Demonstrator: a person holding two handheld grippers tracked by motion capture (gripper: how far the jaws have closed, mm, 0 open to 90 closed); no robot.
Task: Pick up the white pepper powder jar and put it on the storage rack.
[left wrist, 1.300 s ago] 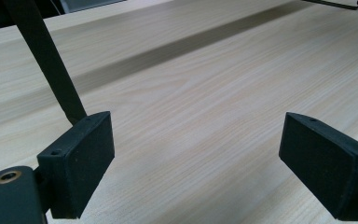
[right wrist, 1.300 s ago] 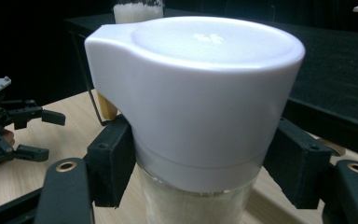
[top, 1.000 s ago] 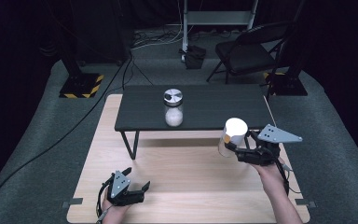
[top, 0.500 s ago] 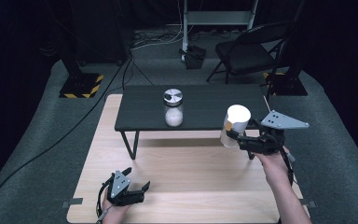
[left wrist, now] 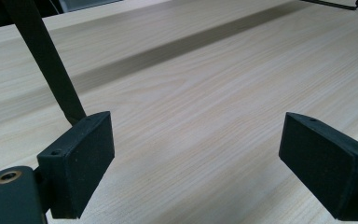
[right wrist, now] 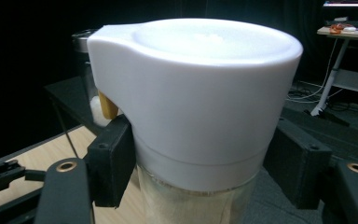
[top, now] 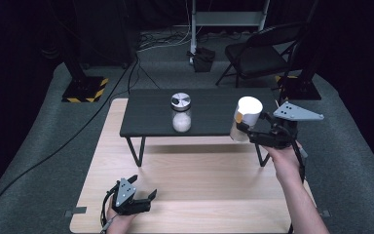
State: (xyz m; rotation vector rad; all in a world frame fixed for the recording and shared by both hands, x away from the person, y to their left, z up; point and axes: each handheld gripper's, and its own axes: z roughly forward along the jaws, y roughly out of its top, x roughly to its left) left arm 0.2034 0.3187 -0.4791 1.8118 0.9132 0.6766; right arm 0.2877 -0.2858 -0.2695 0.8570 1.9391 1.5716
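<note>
At the right end of the dark table (top: 146, 117), above its near edge: dispenser (top: 246, 118), white cap over clear body, held off the surface, upright with a slight tilt. Right gripper (top: 251, 135): jaws clamped on the dispenser's sides just under the cap; grey plate on top; right hand (top: 285, 155) behind it. In the right gripper view a yellow tab shows beneath the cap's spout side, and the dispenser (right wrist: 200, 107) sits between both pads.

Table centre: jar (top: 180, 113), metal lid, white contents in the lower part, standing upright, well apart from the dispenser.

Wooden board (top: 190, 180) under the table, near left corner: left gripper (top: 139, 192), low over the wood, jaws spread wide with nothing between them; left gripper view shows bare wood grain (left wrist: 200, 102) and a table leg (left wrist: 46, 60).
</note>
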